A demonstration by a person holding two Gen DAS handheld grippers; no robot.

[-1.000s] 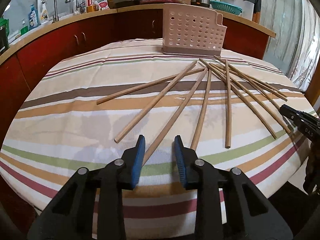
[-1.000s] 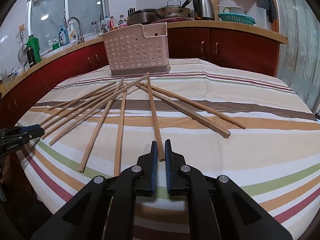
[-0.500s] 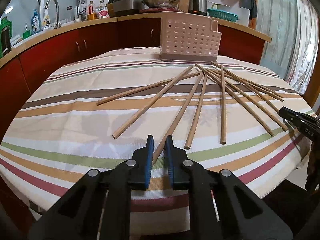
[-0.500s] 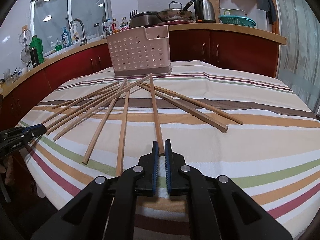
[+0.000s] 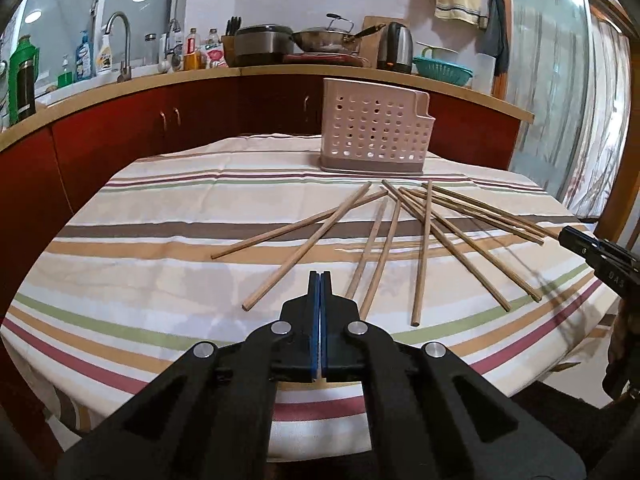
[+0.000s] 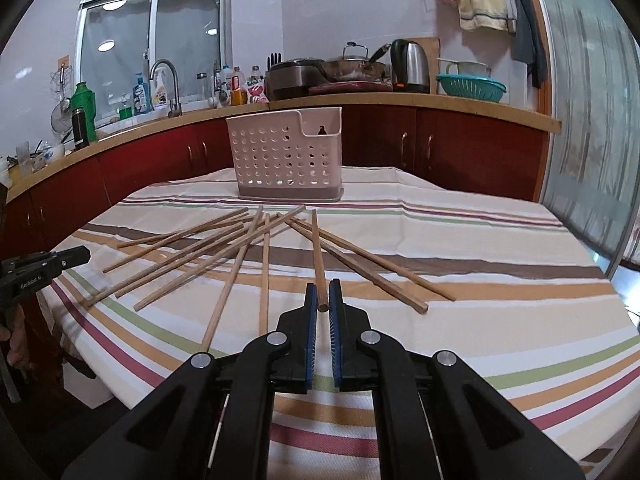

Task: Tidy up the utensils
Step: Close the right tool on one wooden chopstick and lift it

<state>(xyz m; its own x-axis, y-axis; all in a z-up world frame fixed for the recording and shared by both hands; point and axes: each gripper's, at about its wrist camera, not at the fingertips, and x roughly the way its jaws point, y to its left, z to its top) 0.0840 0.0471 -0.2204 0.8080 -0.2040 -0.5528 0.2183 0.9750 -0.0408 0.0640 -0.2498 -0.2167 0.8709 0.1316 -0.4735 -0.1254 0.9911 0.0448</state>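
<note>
Several wooden chopsticks lie fanned out on the striped tablecloth, in front of a pale perforated utensil holder that stands upright at the far side. My left gripper is closing to shut: its blue pads meet with nothing between them. The nearest chopstick lies just to their right. My right gripper is shut on the near end of one chopstick, which points toward the holder. Each gripper shows at the edge of the other's view: the right gripper and the left gripper.
A curved counter with red cabinets runs behind the table. It carries a sink tap, bottles, pots, a kettle and a teal colander. A glass door is on the right. The tablecloth hangs over the near table edge.
The left jaws went from wide apart to fully shut, and the chopstick that lay between them is now beside them. Both grippers rose and tipped up. The right kept its chopstick.
</note>
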